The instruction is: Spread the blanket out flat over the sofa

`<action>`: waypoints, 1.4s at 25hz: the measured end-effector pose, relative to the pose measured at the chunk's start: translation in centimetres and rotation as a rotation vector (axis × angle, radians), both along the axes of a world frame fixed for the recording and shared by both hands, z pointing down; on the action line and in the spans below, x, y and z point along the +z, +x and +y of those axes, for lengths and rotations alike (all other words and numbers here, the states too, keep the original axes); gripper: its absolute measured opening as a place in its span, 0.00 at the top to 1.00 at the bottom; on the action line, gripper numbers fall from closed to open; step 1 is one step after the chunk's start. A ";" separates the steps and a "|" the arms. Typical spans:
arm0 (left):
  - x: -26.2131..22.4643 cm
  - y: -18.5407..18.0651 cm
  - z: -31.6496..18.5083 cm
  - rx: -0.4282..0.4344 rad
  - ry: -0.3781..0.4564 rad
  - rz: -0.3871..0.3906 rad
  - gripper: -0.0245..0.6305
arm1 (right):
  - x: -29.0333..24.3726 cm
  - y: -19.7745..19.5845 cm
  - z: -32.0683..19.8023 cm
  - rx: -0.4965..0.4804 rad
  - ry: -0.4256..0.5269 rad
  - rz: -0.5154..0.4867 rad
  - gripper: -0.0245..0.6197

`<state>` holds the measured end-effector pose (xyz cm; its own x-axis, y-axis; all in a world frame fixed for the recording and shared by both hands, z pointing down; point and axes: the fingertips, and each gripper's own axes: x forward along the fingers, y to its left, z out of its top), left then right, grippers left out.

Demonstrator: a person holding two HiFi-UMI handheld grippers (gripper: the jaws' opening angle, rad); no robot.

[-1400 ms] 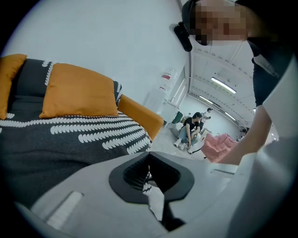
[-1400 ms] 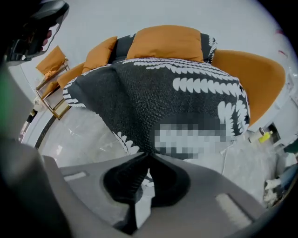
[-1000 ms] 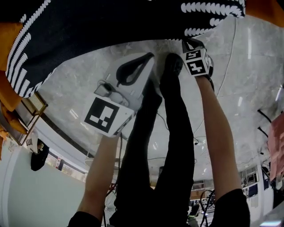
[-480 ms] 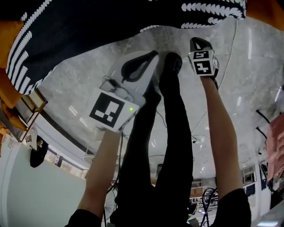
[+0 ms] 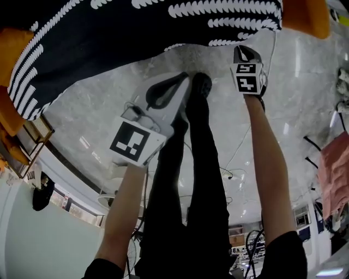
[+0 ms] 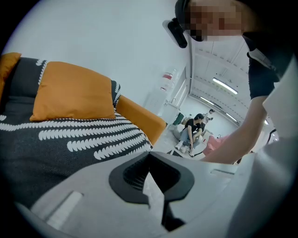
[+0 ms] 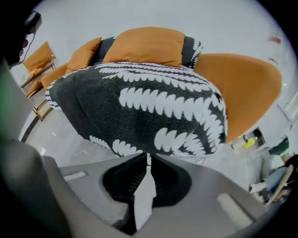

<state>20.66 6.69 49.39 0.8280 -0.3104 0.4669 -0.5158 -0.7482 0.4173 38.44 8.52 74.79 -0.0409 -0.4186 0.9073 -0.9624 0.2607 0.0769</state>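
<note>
The black blanket (image 5: 125,32) with white leaf rows lies draped over the orange sofa (image 5: 305,16), its hem hanging above the floor. In the right gripper view the blanket (image 7: 153,107) covers the seat below an orange cushion (image 7: 144,46). My right gripper (image 5: 241,50) hangs just short of the hem; its jaws have just been opening to a narrow slit, with nothing between them (image 7: 149,155). My left gripper (image 5: 184,76) is shut and empty above the floor, facing the blanket (image 6: 70,139) and a cushion (image 6: 74,93).
Pale marble floor (image 5: 109,103) lies in front of the sofa. The person's black-trousered legs (image 5: 191,180) stand between the grippers. A wooden-framed chair (image 5: 38,128) is at left and pink cloth (image 5: 332,169) at right. People (image 6: 193,128) sit far off. Bottles (image 7: 249,142) stand by the sofa.
The right gripper has drawn back from the blanket's hem, which it touched a second ago, and stands apart from it. The left gripper has risen a little, still shut.
</note>
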 end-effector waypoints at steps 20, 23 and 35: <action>1.2 4.6 -2.2 0.046 -0.013 -0.037 0.95 | 1.6 9.8 -7.2 -0.019 0.016 0.096 0.78; 1.5 5.0 -2.6 0.047 -0.013 -0.038 0.94 | 1.5 10.7 -7.5 -0.009 0.020 0.112 0.93; 1.6 5.6 -3.0 0.073 -0.018 -0.037 0.95 | 2.6 9.6 -6.3 0.014 0.002 0.046 0.75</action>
